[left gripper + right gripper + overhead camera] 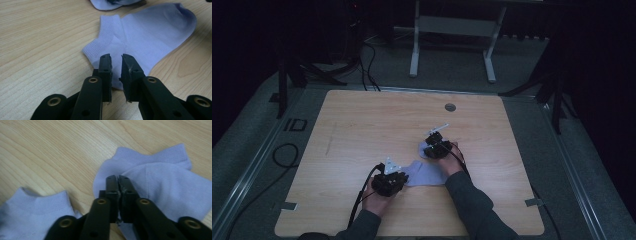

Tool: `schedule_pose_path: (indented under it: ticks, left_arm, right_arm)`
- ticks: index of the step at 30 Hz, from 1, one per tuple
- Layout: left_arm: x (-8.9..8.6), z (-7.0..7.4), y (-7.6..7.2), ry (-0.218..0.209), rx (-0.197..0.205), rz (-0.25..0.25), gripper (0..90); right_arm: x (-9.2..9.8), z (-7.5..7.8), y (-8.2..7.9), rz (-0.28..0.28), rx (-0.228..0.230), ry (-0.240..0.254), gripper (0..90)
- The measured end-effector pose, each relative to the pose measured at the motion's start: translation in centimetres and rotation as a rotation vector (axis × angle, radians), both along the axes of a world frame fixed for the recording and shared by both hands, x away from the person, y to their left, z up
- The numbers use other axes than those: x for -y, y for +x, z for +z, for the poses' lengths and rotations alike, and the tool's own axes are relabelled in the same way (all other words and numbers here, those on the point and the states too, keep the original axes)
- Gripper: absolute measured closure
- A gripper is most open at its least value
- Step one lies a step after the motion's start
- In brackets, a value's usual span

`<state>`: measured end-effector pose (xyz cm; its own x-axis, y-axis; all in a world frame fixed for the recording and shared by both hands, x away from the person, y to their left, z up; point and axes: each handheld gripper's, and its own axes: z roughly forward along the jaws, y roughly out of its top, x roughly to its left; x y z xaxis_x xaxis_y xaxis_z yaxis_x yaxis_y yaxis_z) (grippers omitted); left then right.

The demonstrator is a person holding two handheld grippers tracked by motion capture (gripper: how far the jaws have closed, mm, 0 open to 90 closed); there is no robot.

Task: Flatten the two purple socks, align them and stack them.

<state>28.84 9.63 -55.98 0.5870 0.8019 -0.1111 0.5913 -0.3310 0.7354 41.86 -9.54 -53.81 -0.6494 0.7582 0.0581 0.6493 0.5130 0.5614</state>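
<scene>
Two pale lavender ankle socks lie near the front middle of the wooden table (362,125). In the high view, one sock (426,173) is spread flat between the person's hands, and my left gripper (403,178) sits at its left end. In the left gripper view this sock (150,37) lies under my left gripper (116,60), whose jaws stand a narrow gap apart over its heel edge. The second sock (422,150) lies just beyond. My right gripper (118,180) is shut on a pinched fold of that sock (162,185), with the flat sock (32,215) at lower left.
A round grommet hole (450,107) sits near the table's far edge. A white metal frame (414,50) stands on the floor behind the table. Black cables (287,155) loop on the floor at the left. Dark stand legs (557,100) flank the table's far right corner.
</scene>
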Motion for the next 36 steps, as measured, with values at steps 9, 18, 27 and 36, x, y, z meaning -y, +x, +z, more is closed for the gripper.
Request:
schedule_pose_path:
  ticks: [9,18,27,36]
  left_arm:
    - [0.1,-0.1,0.0,-0.004,-0.002,0.002,78.2]
    - [0.0,0.0,0.0,-0.002,0.005,0.002,77.9]
    - [0.0,0.0,0.0,-0.002,0.003,0.003,78.0]
    - [0.0,0.0,0.0,0.0,0.003,0.002,78.0]
  right_arm:
    - [0.4,1.1,-0.4,0.007,0.013,0.043,89.1]
    - [1.3,2.5,-0.9,0.003,0.023,0.107,89.1]
    - [2.6,3.7,-1.3,-0.008,0.029,0.147,89.2]
    - [5.0,3.3,-1.4,-0.037,0.013,0.156,89.1]
